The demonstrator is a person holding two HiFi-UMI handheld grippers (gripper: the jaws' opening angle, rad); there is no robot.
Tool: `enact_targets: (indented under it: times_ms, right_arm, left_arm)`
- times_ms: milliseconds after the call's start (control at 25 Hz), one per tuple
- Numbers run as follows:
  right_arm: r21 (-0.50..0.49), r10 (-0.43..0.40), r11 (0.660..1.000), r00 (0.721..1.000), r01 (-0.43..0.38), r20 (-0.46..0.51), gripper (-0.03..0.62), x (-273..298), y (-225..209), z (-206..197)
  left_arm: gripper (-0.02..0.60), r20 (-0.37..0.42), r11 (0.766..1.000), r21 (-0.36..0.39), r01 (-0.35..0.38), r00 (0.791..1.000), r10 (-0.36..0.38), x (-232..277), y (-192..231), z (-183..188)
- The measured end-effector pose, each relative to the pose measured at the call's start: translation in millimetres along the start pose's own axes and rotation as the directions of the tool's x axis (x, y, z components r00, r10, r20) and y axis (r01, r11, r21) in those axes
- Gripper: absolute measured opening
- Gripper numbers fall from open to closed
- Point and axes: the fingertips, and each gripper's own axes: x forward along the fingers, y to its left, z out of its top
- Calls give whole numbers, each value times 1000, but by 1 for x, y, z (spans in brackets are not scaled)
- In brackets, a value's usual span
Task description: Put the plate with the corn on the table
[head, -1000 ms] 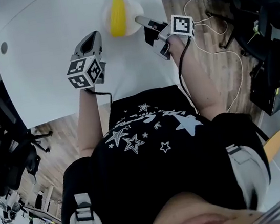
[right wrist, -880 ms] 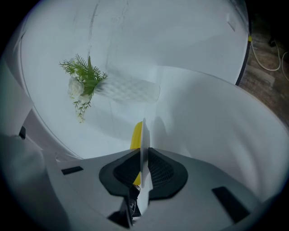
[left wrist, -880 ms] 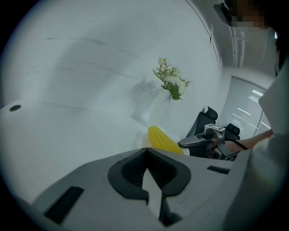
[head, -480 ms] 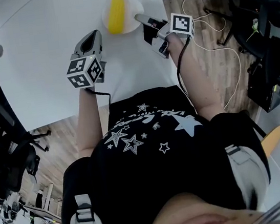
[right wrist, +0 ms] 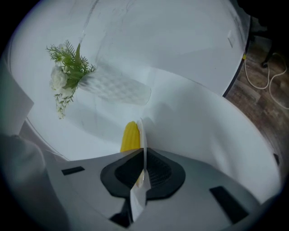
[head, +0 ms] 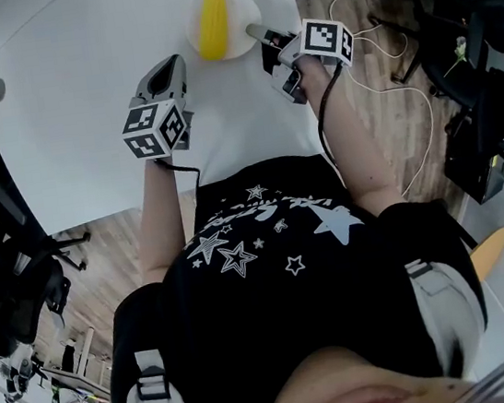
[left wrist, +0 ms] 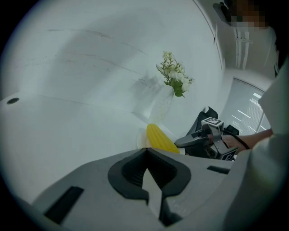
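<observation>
White table point(head: 79, 99) | plate point(head: 242, 11) w/ corn point(head: 211, 23) at far side | rim pinched by right gripper point(head: 254, 31), jaws just closed tighter | left gripper point(head: 171, 65) jaws together, empty, nearby | vase point(right wrist: 113, 88) shows in gripper views only

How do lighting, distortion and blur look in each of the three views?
Head view: strong fisheye, the bright table has curved edges. Left gripper view: dark round vignette, a soft shadow left of the vase. Right gripper view: dimmer, the corn soft, the plate rim close and blurred.
</observation>
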Motion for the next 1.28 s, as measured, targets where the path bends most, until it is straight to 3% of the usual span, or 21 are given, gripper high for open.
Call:
enact_targets:
  times_ms: [480, 600, 760, 1000, 1280]
  right_arm:
    - [-7, -128, 992, 992, 128, 22, 15, 3, -5, -3]
    - [-5, -125, 992, 992, 125, 37, 97, 2, -4, -1]
    - [-24, -113, 993, 993, 114, 42, 123, 3, 0, 1]
    - [-105, -96, 989, 994, 100, 46, 233, 3, 12, 3]
    - [-246, -159, 955, 986, 165, 42, 249, 3, 15, -3]
  left_arm:
    - [5, -2, 1000, 2, 18, 1000, -18, -11, -7, -6]
    - [5, 2, 1000, -5, 21, 1000, -21, -13, -10, -7]
    - [5, 2, 1000, 4, 26, 1000, -26, -14, -15, -7]
    - [5, 0, 1000, 3, 28, 1000, -28, -13, -21, -6]
    - [5, 2, 999, 3, 36, 999, -36, -17, -26, -6]
